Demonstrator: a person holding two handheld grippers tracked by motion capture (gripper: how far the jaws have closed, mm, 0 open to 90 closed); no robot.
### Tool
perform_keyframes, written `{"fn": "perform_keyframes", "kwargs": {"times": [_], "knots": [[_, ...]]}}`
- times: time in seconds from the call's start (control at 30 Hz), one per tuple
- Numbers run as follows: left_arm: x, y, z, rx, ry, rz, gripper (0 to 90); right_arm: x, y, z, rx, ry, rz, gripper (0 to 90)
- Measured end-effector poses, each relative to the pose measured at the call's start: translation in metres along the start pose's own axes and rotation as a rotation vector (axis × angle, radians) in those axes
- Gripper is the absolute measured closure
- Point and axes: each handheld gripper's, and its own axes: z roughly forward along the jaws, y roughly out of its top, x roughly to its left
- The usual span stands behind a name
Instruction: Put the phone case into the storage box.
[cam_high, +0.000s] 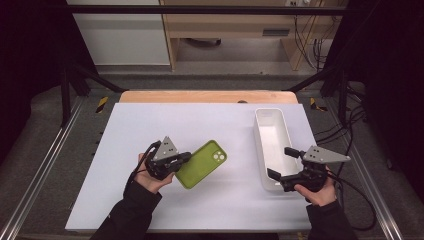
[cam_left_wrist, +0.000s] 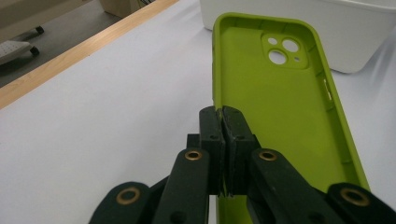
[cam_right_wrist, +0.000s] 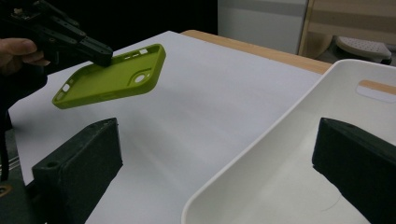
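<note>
Nearest the person, the left claw (cam_high: 184, 158) is pressed together on the side wall of the one green phone case (cam_high: 202, 163), pinching its thin rim near one end; in the left gripper view the two black jaws meet on that edge with the case's hollow inside, camera cut-outs at the far end, stretching away from them. The right gripper view shows the case held clear of the white tabletop (cam_high: 165, 125), tilted, with no part resting on the surface. Its long axis runs away from the left claw, diagonally up and right in the high view, so the free end points toward the one white bin (cam_high: 262, 145) standing lengthwise on the right side of the tabletop. The right claw (cam_high: 281, 164) is spread wide and pinches nothing; its two jaws stand at the near end of the bin, one outside its left wall and the other over its inside, as the right gripper view shows. The bin therefore lies to the right of the held case, well apart from it, and the right hand is the nearer to it. The coming move looks like carrying the case rightward over the bin's long opening. Count: one case, one bin, two claws.
</note>
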Motion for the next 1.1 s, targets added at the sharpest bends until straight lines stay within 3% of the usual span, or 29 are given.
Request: {"fn": "perform_keyframes", "kwargs": {"times": [1.1], "knots": [[-0.013,0.005,0.008,0.002,-0.036,0.021,87.6,0.028,0.017,0.038,0.076,0.071,-0.024,1.3]]}}
